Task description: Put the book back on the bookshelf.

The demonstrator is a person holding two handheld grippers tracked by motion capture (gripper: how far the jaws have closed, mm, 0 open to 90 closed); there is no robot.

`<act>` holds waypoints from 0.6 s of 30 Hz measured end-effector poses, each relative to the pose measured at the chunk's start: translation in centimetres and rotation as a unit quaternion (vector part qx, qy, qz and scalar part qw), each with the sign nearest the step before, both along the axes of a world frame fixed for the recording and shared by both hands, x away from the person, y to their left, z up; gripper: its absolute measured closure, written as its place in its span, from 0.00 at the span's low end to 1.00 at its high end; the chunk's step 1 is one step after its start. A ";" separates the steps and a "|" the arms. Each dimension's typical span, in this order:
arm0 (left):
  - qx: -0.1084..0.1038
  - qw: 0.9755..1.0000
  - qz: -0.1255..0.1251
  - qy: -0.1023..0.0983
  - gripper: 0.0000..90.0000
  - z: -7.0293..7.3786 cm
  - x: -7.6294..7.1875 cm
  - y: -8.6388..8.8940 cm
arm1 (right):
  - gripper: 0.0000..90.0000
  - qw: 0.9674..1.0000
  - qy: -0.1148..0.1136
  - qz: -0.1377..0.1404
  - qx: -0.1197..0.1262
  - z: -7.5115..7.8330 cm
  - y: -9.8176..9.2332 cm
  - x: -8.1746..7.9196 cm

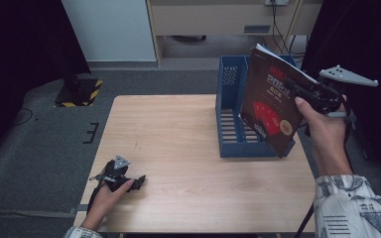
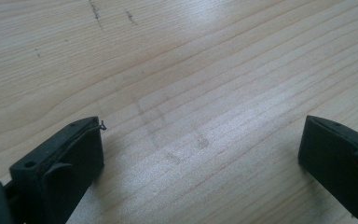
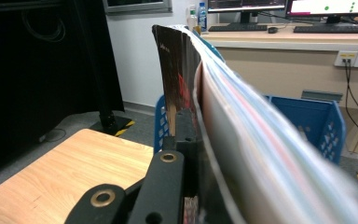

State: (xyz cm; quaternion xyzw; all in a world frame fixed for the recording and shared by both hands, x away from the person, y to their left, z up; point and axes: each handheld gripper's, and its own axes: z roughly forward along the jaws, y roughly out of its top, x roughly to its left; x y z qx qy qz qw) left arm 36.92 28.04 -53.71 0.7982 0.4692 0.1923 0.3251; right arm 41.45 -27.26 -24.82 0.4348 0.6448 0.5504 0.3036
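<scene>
A pale wood-grain table (image 1: 178,148) stands on grey carpet. At right of the frame, the right gripper (image 1: 297,91) pinches a glossy dark-red book (image 1: 270,106) above the slatted blue file rack (image 1: 230,119). Lower left, the left gripper (image 1: 138,181) rests spread wide.

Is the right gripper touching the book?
Touching. In the right gripper view, the right gripper has its black jaws clamped on the book edge; the high view shows the book held up above the blue rack.
</scene>
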 end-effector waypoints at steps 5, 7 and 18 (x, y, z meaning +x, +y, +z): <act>0.000 1.000 0.000 0.000 0.00 0.0 0.0 0.0 | 0.97 1.000 0.001 -0.008 -0.004 -0.1 -0.5 -0.3; 0.000 1.000 0.000 0.000 0.00 0.0 0.0 0.0 | 0.97 1.000 0.000 -0.011 -0.003 0.0 -0.8 -0.5; 0.000 1.000 0.000 0.000 0.00 0.0 0.0 0.0 | 0.97 1.000 -0.001 -0.028 0.003 0.1 -2.0 -1.2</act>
